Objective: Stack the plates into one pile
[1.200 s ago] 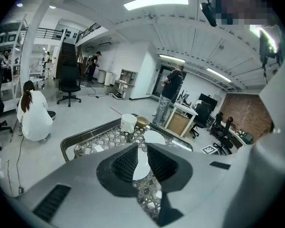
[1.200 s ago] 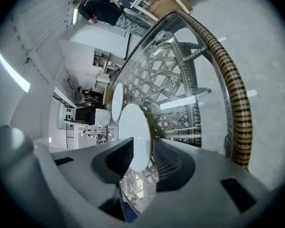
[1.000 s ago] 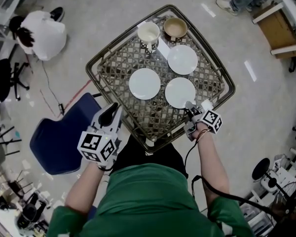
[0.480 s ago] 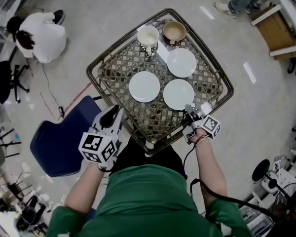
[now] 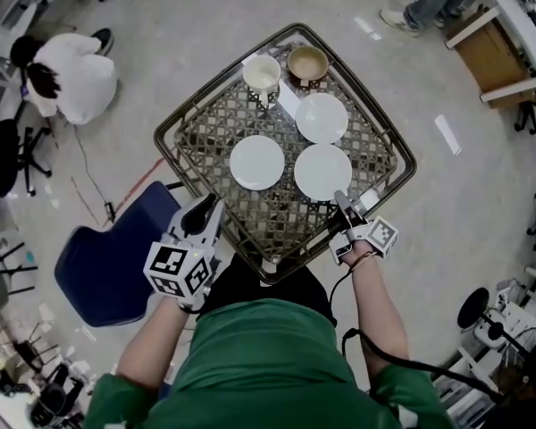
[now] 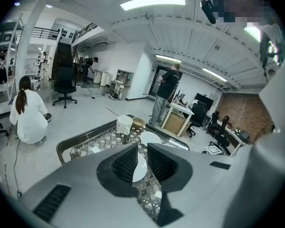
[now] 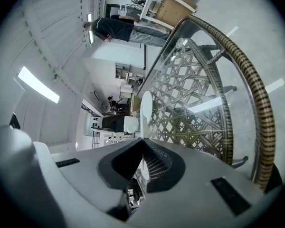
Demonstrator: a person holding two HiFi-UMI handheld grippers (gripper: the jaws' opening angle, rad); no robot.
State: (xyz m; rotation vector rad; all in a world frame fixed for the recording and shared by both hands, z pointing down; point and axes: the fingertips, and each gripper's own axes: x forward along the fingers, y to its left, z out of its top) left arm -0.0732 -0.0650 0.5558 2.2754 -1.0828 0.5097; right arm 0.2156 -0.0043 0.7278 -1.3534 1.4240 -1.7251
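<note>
Three white plates lie on a glass-topped wicker table [image 5: 414, 162]. My right gripper [image 5: 339, 197] is shut on the near rim of the near-right plate [image 5: 322, 172]. In the right gripper view that plate [image 7: 146, 109] shows edge-on, running out from between the closed jaws of the gripper [image 7: 143, 140], which is rolled onto its side. The near-left plate [image 5: 257, 162] and the far plate [image 5: 322, 118] lie flat and apart. My left gripper [image 5: 203, 214] hovers off the table's near-left edge, open with a narrow gap and nothing in it. In its own view the left gripper [image 6: 142, 147] frames the near-left plate [image 6: 139, 167].
A white cup [image 5: 262, 72] and a brown bowl [image 5: 307, 63] stand at the table's far corner. A blue chair [image 5: 107, 257] sits beside the near-left edge. A crouching person in white [image 5: 67, 70] is at far left; a standing person's legs [image 5: 429, 3] and a wooden cabinet [image 5: 487, 52] are at far right.
My right gripper's jaws have shut on the near-right plate's rim and the gripper has risen a little. The left gripper has stayed put.
</note>
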